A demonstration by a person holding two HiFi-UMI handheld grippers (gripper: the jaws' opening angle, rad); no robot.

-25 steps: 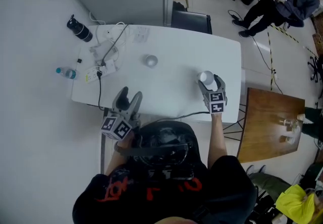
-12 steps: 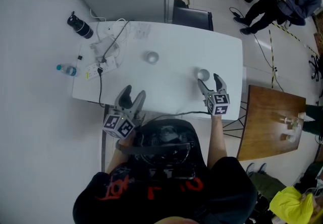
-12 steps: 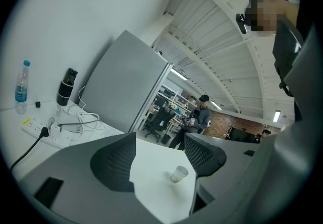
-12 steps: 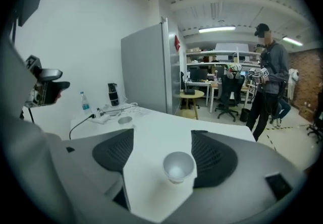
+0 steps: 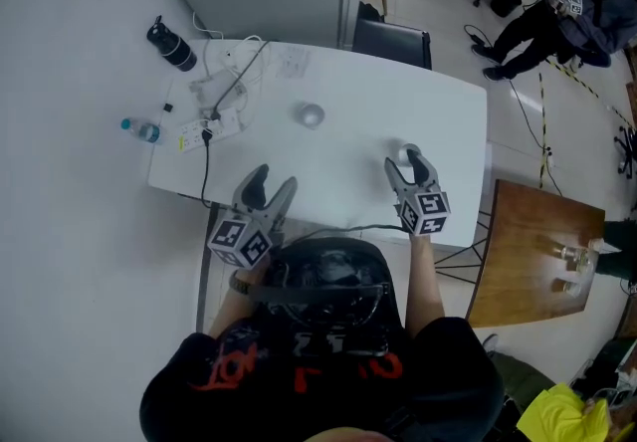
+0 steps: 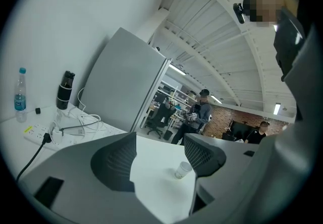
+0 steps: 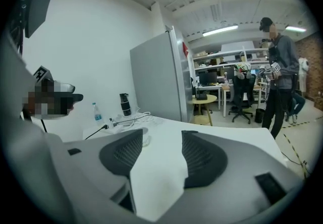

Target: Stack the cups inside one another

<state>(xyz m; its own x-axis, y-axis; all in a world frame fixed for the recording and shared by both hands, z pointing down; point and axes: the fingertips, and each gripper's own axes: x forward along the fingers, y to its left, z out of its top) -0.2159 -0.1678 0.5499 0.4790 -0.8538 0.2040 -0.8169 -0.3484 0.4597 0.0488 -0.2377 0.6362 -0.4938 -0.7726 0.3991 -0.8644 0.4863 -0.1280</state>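
right gripper [image 7: 161, 140], jaws just closing yet apart, only white table [image 7: 227, 134] between; perhaps a cup [image 7: 146, 138] beyond

From my remote seat I see a black top [image 5: 448, 380] with red lettering [image 5: 231, 370] across it, short-sleeved as far as the steep view lets me judge. A black head rig [image 5: 318, 276] with a strap and dark cabling sits on the head. The left tool [image 5: 272, 181] and right tool [image 5: 405, 159] are grey plastic, with curved fingers and dark mesh-patterned pads [image 7: 199, 157]. Each carries a white cube [image 5: 425, 211] printed with black square markers. A dark band [image 5: 237, 282] rings the left wrist. The right tool's jaws have just been closing, nothing between them.
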